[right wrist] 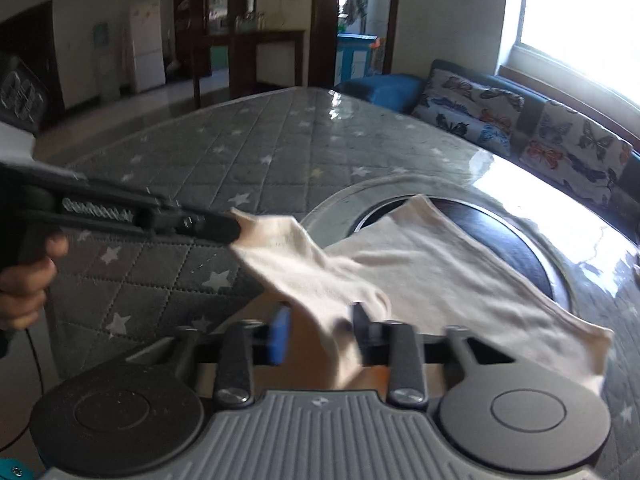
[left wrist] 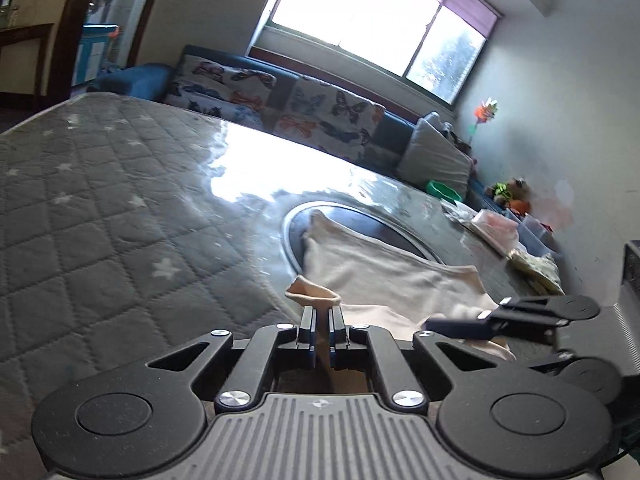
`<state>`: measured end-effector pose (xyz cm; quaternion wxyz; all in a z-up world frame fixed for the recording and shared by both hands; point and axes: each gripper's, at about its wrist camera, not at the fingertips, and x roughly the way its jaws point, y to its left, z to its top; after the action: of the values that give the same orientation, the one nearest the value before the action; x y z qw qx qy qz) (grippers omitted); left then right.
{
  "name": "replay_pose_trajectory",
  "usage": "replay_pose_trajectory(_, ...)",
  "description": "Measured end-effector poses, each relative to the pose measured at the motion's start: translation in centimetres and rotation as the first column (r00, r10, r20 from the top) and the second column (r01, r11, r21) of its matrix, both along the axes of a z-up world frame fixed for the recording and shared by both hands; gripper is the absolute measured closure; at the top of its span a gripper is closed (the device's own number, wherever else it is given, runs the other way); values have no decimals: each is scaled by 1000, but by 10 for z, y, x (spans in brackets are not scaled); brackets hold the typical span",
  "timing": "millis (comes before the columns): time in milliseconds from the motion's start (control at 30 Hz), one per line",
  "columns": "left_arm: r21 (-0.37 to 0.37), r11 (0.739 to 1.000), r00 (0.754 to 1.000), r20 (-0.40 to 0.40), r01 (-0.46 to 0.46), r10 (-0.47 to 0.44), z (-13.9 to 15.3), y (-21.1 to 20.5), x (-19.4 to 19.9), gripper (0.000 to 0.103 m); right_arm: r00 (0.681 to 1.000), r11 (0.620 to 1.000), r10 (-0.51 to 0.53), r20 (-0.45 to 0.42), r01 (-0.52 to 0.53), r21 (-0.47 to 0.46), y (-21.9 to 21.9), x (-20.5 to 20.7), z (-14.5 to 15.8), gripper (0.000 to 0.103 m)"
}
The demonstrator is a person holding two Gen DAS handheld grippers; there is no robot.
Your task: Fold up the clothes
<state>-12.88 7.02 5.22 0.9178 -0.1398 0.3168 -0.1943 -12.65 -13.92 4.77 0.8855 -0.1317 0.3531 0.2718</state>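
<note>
1. We observe the left gripper [left wrist: 322, 330] with its jaws drawn close together, clamped on a corner of the cream garment [left wrist: 384, 276]; a small loop of cloth stands just ahead of its fingertips.
2. The right gripper [right wrist: 320, 334] has its jaws spread apart. Cloth drapes across the gap and over its right finger, but we judge it is not pinched.
3. The garment lies ahead of both grippers. Its far part rests on the quilted grey table cover [left wrist: 100, 208] and across the dark round inset [left wrist: 360, 220]; the near edge is lifted toward us.
4. In our judgement the step in hand is carrying the near edge over for a fold. To do it well, the right jaws should close on the edge before any lift, both corners should travel level and together, and the cloth should be kept taut enough to avoid a crease.
5. Count: one garment, two grippers, one bare hand [right wrist: 24, 284] visible on the left tool.
</note>
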Motion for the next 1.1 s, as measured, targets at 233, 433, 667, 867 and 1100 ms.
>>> replay_pose_trajectory(233,-4,997,994,69,-81,81,21,39,-7,97,996,994,89,-4,-88,62,35,-8,10,97)
replay_pose_trajectory(433,11,983,975,136,-181,178,39,78,-18,97,980,968,200,1,-198,153,79,-13,19,97)
replay_pose_trajectory(667,57,954,951,113,-294,286,26,113,-25,97,949,933,313,-26,-302,197,118,-22,10,79)
replay_pose_trajectory(867,108,926,932,66,-363,358,4,137,-23,97,949,939,312,-32,-304,162,104,-34,17,77)
replay_pose_trajectory(1100,165,907,921,32,-388,389,-9,148,-20,97,973,974,228,-33,-228,-4,47,-58,15,75)
